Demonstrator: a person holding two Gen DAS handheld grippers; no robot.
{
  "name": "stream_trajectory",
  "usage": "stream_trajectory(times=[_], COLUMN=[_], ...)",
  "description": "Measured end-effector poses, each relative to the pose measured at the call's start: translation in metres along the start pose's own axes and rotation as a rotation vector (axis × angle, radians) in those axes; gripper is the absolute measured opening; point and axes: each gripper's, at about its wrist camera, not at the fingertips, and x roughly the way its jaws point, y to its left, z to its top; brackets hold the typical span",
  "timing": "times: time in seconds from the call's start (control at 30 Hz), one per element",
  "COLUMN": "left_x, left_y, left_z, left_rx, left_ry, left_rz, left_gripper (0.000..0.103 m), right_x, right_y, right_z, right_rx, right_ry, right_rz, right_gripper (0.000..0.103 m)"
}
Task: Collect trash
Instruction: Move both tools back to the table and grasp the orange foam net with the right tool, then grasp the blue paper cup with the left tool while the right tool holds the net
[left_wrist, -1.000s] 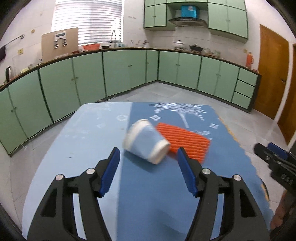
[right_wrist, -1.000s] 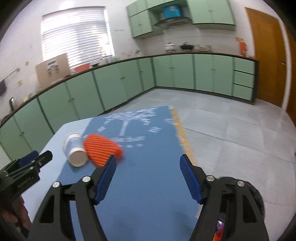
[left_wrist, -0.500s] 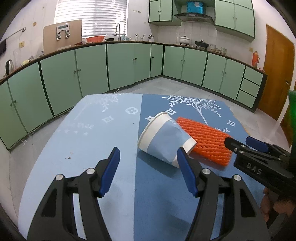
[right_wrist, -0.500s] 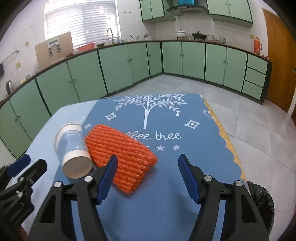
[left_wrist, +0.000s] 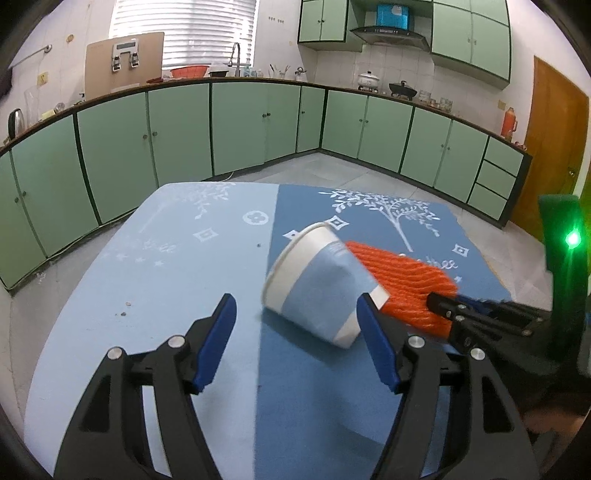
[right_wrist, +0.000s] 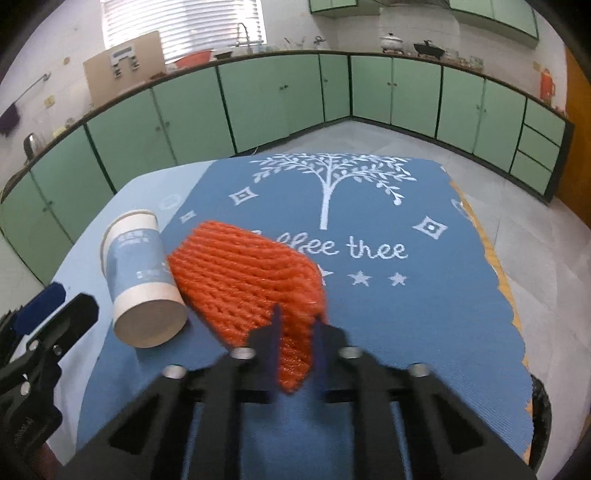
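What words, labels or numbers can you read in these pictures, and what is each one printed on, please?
"thee": white letters on the blue tablecloth, right of the orange foam net.
"...ffee": the word before it, its start hidden by the net.
Cup label: print too small and blurred to read.
Cardboard box on the counter: label unreadable.

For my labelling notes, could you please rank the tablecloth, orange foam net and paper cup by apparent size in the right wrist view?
1. tablecloth
2. orange foam net
3. paper cup
The net lies partly nearer the camera, so the last two are less certain.

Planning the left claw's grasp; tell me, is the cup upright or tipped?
Tipped: the blue-and-white paper cup lies on its side on the table.
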Motion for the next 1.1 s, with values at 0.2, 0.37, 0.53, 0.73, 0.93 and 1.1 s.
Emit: stream_trajectory(times=[0.2,0.37,0.53,0.73,0.93,1.1], left_x=[0.001,0.016,0.038,0.052,0.049,0.036], left_y=[-0.022,-0.042,-0.061,-0.07,-0.065,-0.052], left_z=[0.005,0.01,0.016,0.016,0.016,0.014], left_rx=[0.0,0.012,0.043,0.059,0.022,-0.014], left_ry=[-0.004,0.01,0.03,0.044,0.03,0.01], left_rz=[-0.038,-0.023,0.021,0.074,0.127,0.065], left_gripper=[0.076,0.079,0.079,0.08,0.057,0.022], right_x=[-0.014,-0.025,-0.032,-0.03,-0.026,-0.028], right_y=[-0.015,-0.031,-0.053,-0.067,-0.072,-0.07], right_z=[-0.002,-0.003,-0.003,-0.002,-0.003,-0.004], right_rx=[0.063,0.088,0.112,0.129,0.145,0.142], right_ry=[-0.038,-0.064,-0.084,-0.09,-0.081,-0.088], right_rz=[-0.004,-0.038,-0.085,-0.094,-0.077,-0.078], right_gripper=[0.007,0.007,0.007,0.007,0.007,0.007])
